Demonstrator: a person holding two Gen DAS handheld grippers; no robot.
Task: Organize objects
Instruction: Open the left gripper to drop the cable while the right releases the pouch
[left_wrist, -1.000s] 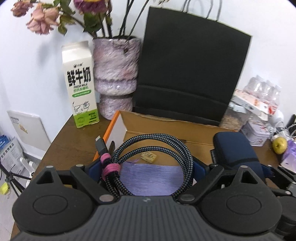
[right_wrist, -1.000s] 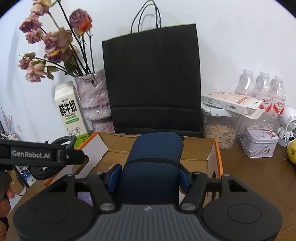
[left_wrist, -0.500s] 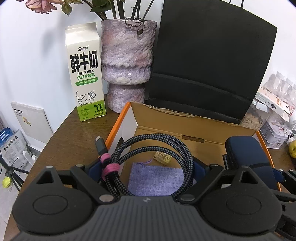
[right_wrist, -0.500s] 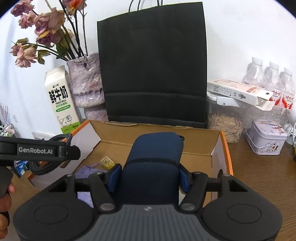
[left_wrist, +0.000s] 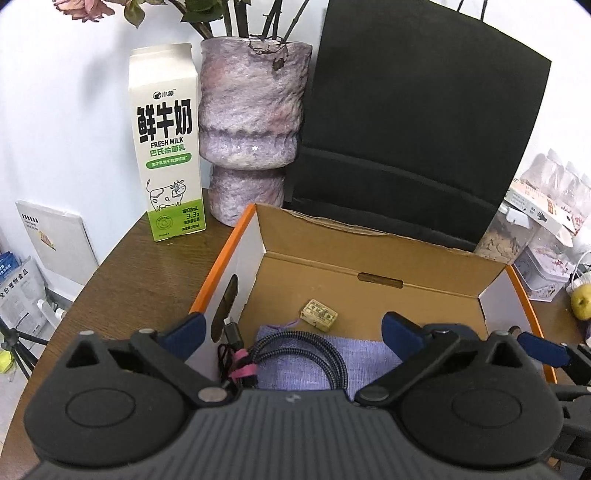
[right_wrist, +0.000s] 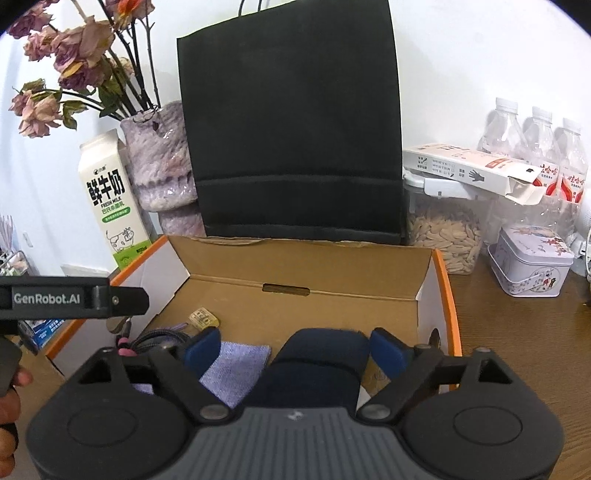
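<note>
An open cardboard box (left_wrist: 351, 266) with orange edges holds a purple cloth (left_wrist: 295, 369) and a small yellow packet (left_wrist: 318, 314). A coiled braided cable (left_wrist: 306, 350) with a pink tie lies on the cloth, loose between the spread fingers of my left gripper (left_wrist: 293, 328), whose jaws are opening. In the right wrist view a navy pouch (right_wrist: 321, 365) rests in the box (right_wrist: 295, 266) beside the cloth (right_wrist: 232, 365). My right gripper (right_wrist: 295, 349) straddles the pouch, its jaws opening and the left pad clear of it. The left gripper (right_wrist: 74, 297) and the cable (right_wrist: 155, 338) show at the left.
Behind the box stand a milk carton (left_wrist: 166, 147), a purple vase (left_wrist: 251, 122) of dried flowers and a black paper bag (right_wrist: 291, 129). To the right are a seed jar (right_wrist: 443, 232), a tin (right_wrist: 532, 262), water bottles (right_wrist: 535, 147) and a pear (left_wrist: 581, 302).
Both grippers sank into the box and their jaws spread. The cable dropped from the left gripper onto the cloth, and the pouch settled on the box floor out of the right gripper's grip.
</note>
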